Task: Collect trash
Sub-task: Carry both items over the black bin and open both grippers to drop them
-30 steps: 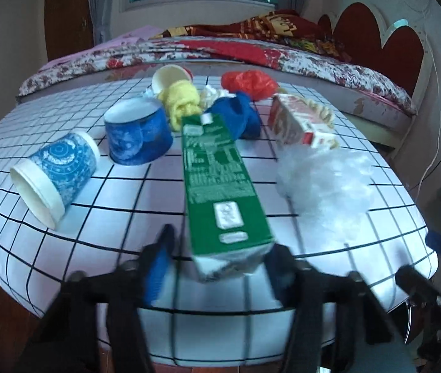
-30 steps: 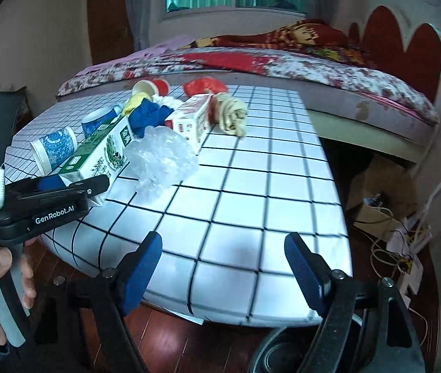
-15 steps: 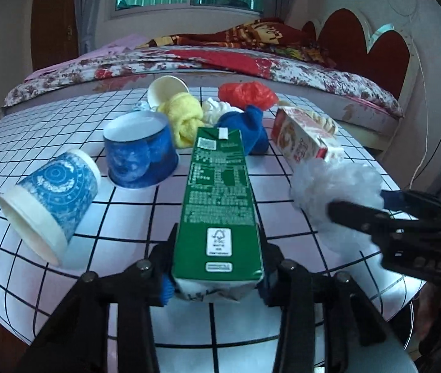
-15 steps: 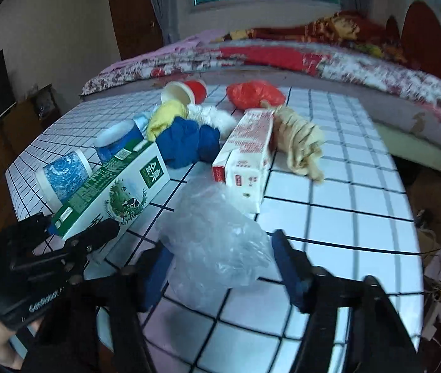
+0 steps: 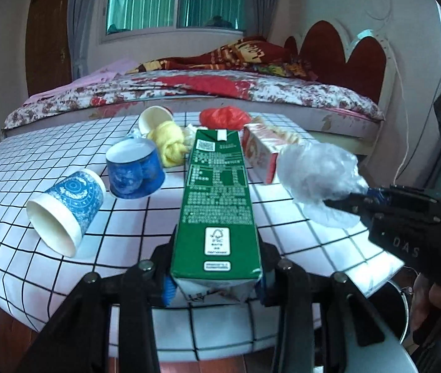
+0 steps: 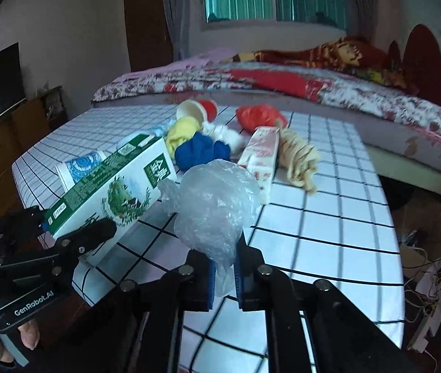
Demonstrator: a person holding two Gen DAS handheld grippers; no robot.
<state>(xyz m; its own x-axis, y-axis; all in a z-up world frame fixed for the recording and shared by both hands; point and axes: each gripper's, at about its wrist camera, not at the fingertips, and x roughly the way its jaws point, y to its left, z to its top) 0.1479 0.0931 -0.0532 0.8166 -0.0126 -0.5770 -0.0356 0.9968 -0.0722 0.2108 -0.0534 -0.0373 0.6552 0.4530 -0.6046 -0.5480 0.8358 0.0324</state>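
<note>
Crinkled clear plastic bag (image 6: 217,205) pinched in right tongs (image 6: 222,275); boxy green carton (image 5: 217,205) clamped in left tongs (image 5: 214,283).

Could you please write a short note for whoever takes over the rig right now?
Left tongs: closing on the green carton, lifted at the near table edge.
Right tongs: shut on the clear plastic bag.
Done: both pieces picked up.
Left: drop both; then collect the two blue cups, red-white carton, cloth balls and red bag.

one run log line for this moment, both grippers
left gripper: closing on green carton | right gripper: shut on clear plastic bag | cups, red bag, red carton: on table
</note>
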